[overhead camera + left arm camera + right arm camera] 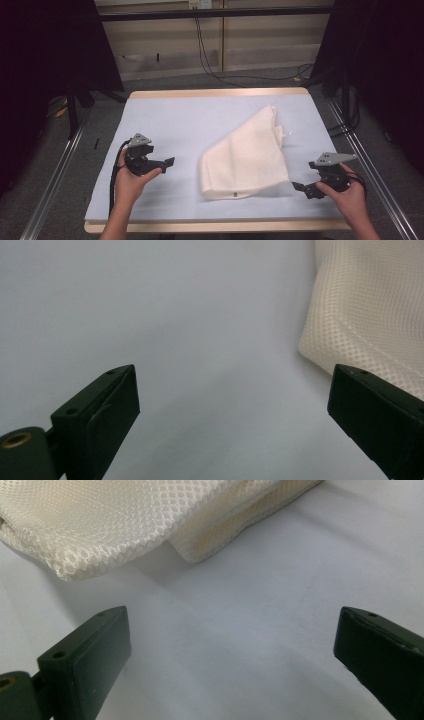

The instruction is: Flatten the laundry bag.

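The folded cream mesh cloth (247,155) lies flat at centre-right of the high view, on the pale blue table cover (190,120). The left gripper (167,163), at lower left, holds its jaws wide with nothing between them. The right gripper (300,188), at lower right, is likewise spread wide and empty, just beside the cloth's near corner.

Cream mesh cloth (247,155), openly woven; matt, smooth table cover (190,120).
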The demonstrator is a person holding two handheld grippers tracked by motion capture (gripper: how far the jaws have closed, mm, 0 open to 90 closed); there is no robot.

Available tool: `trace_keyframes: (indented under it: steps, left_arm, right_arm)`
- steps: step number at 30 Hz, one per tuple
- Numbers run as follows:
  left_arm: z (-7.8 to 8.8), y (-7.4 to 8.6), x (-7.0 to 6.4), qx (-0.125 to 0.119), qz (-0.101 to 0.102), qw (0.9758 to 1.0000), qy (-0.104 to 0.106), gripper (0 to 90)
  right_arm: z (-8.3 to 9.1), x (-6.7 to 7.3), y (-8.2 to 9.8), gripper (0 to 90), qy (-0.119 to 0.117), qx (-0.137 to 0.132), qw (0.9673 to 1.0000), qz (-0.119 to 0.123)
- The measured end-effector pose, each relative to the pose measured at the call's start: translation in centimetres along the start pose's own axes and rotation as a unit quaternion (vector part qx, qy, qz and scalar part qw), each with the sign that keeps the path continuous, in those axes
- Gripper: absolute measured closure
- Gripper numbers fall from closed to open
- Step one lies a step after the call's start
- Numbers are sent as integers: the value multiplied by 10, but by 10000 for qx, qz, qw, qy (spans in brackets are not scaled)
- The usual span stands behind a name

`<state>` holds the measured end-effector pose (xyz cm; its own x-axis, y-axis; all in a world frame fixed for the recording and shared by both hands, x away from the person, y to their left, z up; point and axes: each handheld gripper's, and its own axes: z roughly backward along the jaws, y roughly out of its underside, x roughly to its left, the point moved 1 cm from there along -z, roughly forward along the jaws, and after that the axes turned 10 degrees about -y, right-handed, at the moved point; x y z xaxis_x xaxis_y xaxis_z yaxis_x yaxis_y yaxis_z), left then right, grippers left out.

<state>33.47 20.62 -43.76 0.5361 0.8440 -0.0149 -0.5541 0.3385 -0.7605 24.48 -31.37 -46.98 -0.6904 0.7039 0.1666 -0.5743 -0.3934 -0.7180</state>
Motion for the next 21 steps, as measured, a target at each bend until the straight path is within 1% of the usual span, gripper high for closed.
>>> trace_keyframes:
  steps: [1, 3, 4, 5, 6, 7, 8, 10, 15, 17, 18, 21]
  left_arm:
    - [0, 0, 0, 0, 0, 10000, 0, 62]
    - [0, -1, -4, 5, -68, 10000, 53, 62]
    - [-1, -2, -9, 24, -138, 9998, 125, 62]
    - [-1, -2, -9, 24, -138, 9998, 125, 62]
    - [-1, -3, -12, 21, -146, 9997, 169, 62]
    - [-1, -4, -14, 57, -214, 9995, 210, 62]
    - [-2, -4, -17, 53, -213, 9994, 250, 62]
    - [-3, -5, -23, 90, -321, 9987, 380, 62]
    - [-5, -9, -38, 90, -451, 9967, 671, 62]
    - [-6, -9, -44, 115, -506, 9954, 808, 62]
    - [-7, -10, -47, 86, -521, 9948, 874, 61]
    - [-7, -11, -56, 82, -650, 9933, 955, 52]
  right_arm:
    - [0, 0, 0, 13, -1, -7, 10000, 1]
    - [0, 0, 0, 13, -16, -2, 10000, -14]
    - [-1, 1, -1, 14, 6, 5, 10000, 20]
    - [-1, 1, -1, 14, 6, 5, 10000, 20]
    - [-1, 1, -1, 14, -9, 12, 10000, 9]
    - [-1, 1, -1, 14, -9, 12, 10000, 9]
    - [-2, 1, -1, 14, -2, 5, 10000, 15]
    - [-3, 2, -1, 14, -44, 39, 10000, -18]
    - [-4, 1, -1, 14, -39, 42, 10000, 0]
    - [-4, 2, -1, 14, -37, 48, 10000, 1]
    - [-4, 2, -1, 14, -44, 59, 10000, -9]
    - [-5, 2, -1, 14, -85, 44, 10000, 15]
